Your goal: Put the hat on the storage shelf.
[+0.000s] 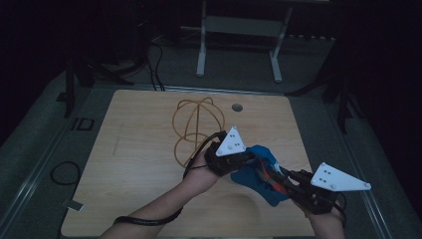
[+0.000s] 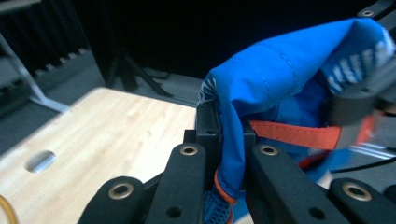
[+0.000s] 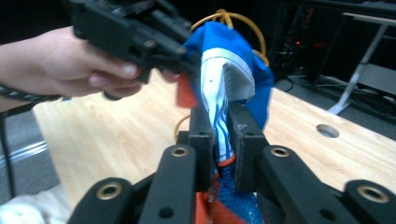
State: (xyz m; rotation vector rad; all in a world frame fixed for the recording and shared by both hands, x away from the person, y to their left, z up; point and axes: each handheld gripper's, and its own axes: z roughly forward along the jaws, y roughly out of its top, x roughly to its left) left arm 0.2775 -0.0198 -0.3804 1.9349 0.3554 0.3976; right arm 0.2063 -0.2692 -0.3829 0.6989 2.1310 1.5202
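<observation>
The room around you is dark, lit mainly over the light wooden surface (image 1: 144, 164). A round hole (image 1: 237, 107) sits in it beyond the tongs. Farther off, a white-legged table frame (image 1: 239, 45) stands on grey floor (image 1: 45, 144), with black cables (image 1: 154, 64) and dark stands (image 1: 343, 94) either side.

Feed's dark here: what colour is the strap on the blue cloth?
Orange strap against the blue cloth; clearest in the left gripper view.

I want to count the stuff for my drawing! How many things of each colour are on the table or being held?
Blue: 1, the cloth pinched by both grippers
Yellow-orange: 1, the wire frame
Black: 2, the left gripper and right gripper
Total: 4
</observation>
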